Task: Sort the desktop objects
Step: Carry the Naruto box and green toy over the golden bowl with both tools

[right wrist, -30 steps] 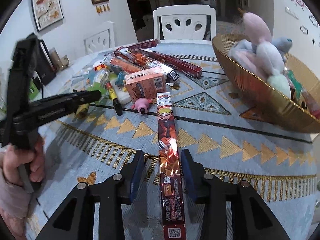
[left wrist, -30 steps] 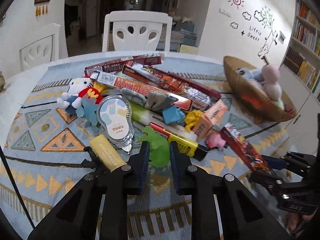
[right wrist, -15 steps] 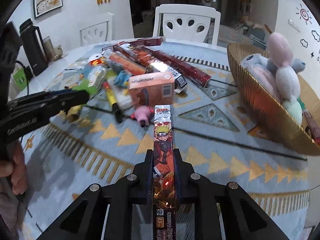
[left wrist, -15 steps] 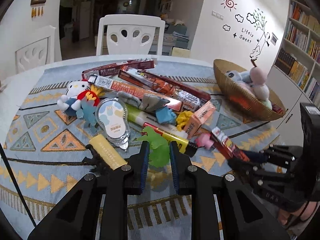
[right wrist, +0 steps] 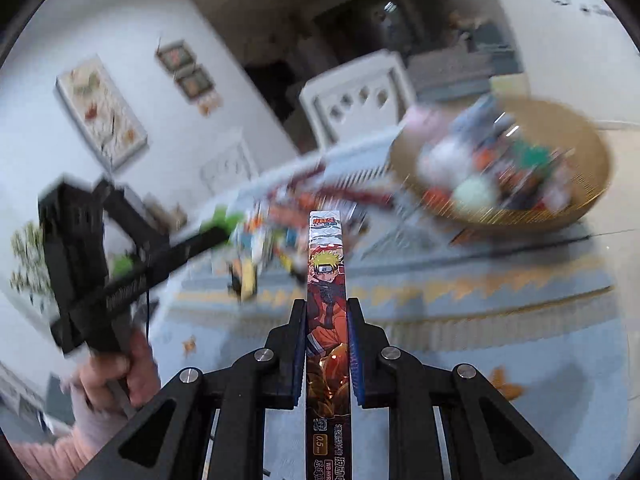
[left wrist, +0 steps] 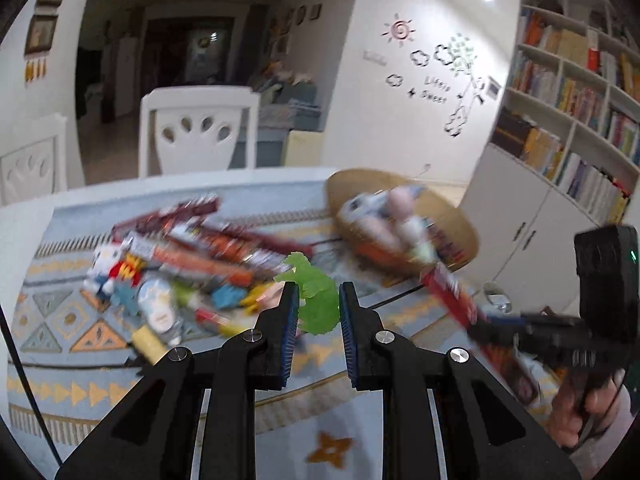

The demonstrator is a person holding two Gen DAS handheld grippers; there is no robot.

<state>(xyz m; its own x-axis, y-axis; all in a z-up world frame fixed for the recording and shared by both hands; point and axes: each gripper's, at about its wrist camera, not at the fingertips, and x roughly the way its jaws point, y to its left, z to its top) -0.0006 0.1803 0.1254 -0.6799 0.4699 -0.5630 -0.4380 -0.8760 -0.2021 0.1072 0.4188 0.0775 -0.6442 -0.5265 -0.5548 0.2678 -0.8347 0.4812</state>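
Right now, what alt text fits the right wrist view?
The right gripper clamps a long narrow box with an orange cartoon ninja above a patterned blue tablecloth. Beyond lie a blurred woven basket of plush toys and, left, the left gripper holding something green.

A soft green dinosaur-shaped toy (left wrist: 318, 300) sits pinched between the left fingers (left wrist: 289, 320), its head poking up past the tips. A long, narrow red box printed with an orange-clad cartoon ninja (right wrist: 327, 312) is clamped between the right fingers (right wrist: 300, 340), lying along them, its far end reaching well beyond the tips and its near end running back under the jaws.
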